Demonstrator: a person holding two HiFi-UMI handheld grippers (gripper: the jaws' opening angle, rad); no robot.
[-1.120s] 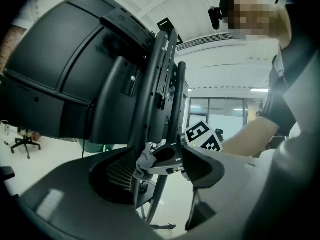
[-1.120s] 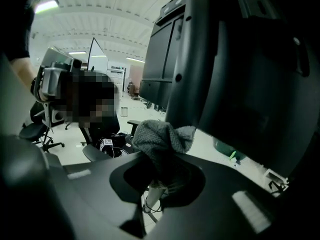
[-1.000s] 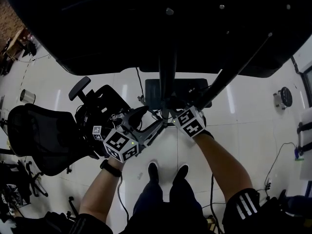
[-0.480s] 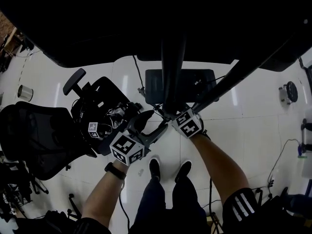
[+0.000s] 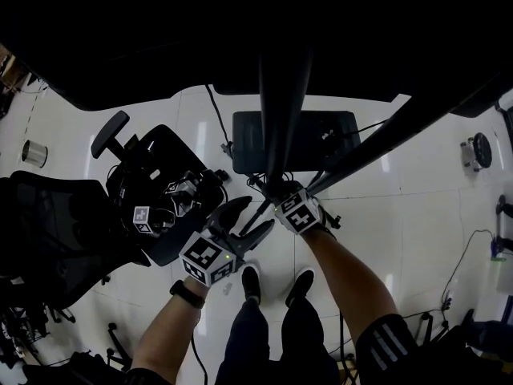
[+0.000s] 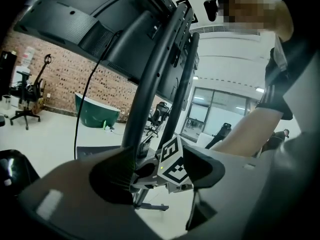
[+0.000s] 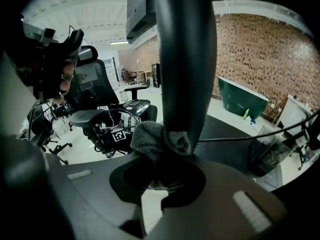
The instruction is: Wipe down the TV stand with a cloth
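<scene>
The TV stand's black pole (image 5: 278,111) rises from a dark base plate (image 5: 329,139) on the white floor. My right gripper (image 5: 277,191) is at the pole's lower part, shut on a grey cloth (image 7: 159,139) that presses against the pole (image 7: 185,59). My left gripper (image 5: 245,226) stands just left of it, with its jaws wide open and nothing in them. In the left gripper view the pole (image 6: 150,84) and the right gripper's marker cube (image 6: 172,164) show between the open jaws of the left gripper (image 6: 160,171). The right gripper (image 7: 162,173) shows dark below the cloth.
The dark TV (image 5: 240,30) hangs overhead. A black office chair (image 5: 64,223) with gear and a marker cube (image 5: 143,219) stands close at the left. The person's shoes (image 5: 276,283) are right below the grippers. Cables (image 5: 215,111) trail on the floor; a metal can (image 5: 34,152) stands far left.
Both grippers have shifted a little toward the person along the pole, the right one still holding the cloth to it. The left jaws stay open.
</scene>
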